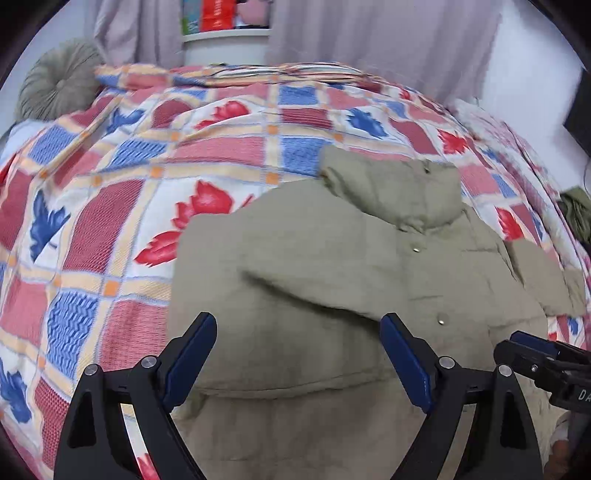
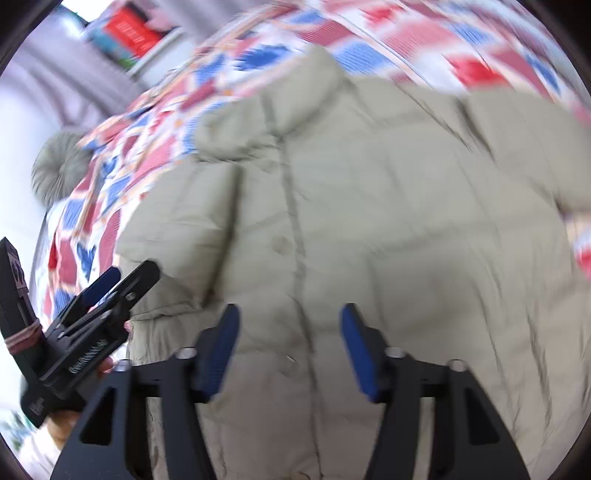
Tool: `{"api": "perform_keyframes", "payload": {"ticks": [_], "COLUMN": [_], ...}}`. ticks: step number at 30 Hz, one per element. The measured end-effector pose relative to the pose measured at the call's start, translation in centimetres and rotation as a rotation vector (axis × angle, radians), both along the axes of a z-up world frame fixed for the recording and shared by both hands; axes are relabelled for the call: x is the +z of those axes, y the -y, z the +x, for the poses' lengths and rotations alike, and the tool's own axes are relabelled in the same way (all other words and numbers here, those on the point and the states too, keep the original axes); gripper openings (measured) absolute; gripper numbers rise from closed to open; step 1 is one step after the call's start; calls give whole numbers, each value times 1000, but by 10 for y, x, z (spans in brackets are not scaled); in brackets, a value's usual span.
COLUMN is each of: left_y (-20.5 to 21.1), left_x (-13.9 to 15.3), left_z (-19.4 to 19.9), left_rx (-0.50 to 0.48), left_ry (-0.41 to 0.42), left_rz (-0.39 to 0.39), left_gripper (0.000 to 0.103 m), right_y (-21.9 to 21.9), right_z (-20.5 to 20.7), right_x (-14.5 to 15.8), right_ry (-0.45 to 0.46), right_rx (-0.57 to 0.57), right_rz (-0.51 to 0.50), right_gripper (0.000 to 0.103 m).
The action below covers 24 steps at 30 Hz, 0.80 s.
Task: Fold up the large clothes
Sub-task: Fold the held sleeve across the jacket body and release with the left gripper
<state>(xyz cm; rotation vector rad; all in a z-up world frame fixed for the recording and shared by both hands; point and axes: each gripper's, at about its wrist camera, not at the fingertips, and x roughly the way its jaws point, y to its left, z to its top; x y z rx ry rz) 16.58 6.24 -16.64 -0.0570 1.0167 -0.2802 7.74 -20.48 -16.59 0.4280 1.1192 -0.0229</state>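
Observation:
A beige puffer jacket (image 1: 332, 266) lies front up on a bed, collar (image 1: 391, 184) pointing away from me. Its left sleeve (image 1: 303, 288) is folded across the chest; the right sleeve (image 1: 543, 277) lies out to the side. My left gripper (image 1: 299, 332) is open and empty, just above the jacket's lower left part. My right gripper (image 2: 290, 325) is open and empty over the jacket (image 2: 369, 221) near the snap placket; this view is blurred. Each gripper shows in the other's view: the right gripper (image 1: 532, 350) and the left gripper (image 2: 110, 284).
The bed has a red, blue and white patterned quilt (image 1: 129, 184). A round grey-green cushion (image 1: 55, 88) sits at the far left corner. A white shelf with books (image 1: 225, 29) and pale curtains (image 1: 369, 37) stand behind. A dark green cloth (image 1: 576, 214) lies at the right edge.

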Motion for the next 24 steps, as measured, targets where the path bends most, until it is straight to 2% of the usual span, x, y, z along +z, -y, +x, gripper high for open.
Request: {"api": "perform_keyframes", "payload": {"ticks": [1,3,5,7,9,11,12,13,16,17,18,19,22,24], "left_y": [-19,-57,-85,-99,-98,-91,-87,-83,-74,-72,-71,-70,-65,-62], "left_x": [-4,-19,-40,-62,-80,-90,-92,-94,-86,-82,-79,-77,-77,-79], "left_z": [7,21,32,41,47,51,52,54,54,53,52,52,52,52], "left_rx": [48,135,188,213,204,178,164,151,147,144,140,134,109,106], "left_ry": [-16,-71,-156,-237,-294,-317,-322,-327,-285,-266,-249,-235,-218,-217], "left_rz": [-18,-64,-151,-238,-291,-315,-323,-334,-265,-235,-202,-173,-114,-95], "left_gripper": [91,91,91,91,90,73,55,31,15,15,15,15,15,15], "right_y": [-11,-41,-76,-109,-142,-165,-172,-177,-177,-172,-163,-151,-91,-39], "right_z": [7,26,43,53,65,74,80,86,102,104,104,104,93,82], "right_x": [5,14,18,19,12,5,-1,-6,-23,-25,-24,-22,-11,-18], "right_ry": [21,59,89,114,129,131,127,121,90,88,98,99,111,72], "right_rx": [42,147,263,364,449,485,493,487,436,415,383,348,130,-28], "right_rz": [-40,-137,-241,-365,-490,-564,-591,-616,-671,-683,-672,-629,-459,-263], "right_gripper": [75,76,76,76,76,76,76,76,75,73,42,2,4,5]}}
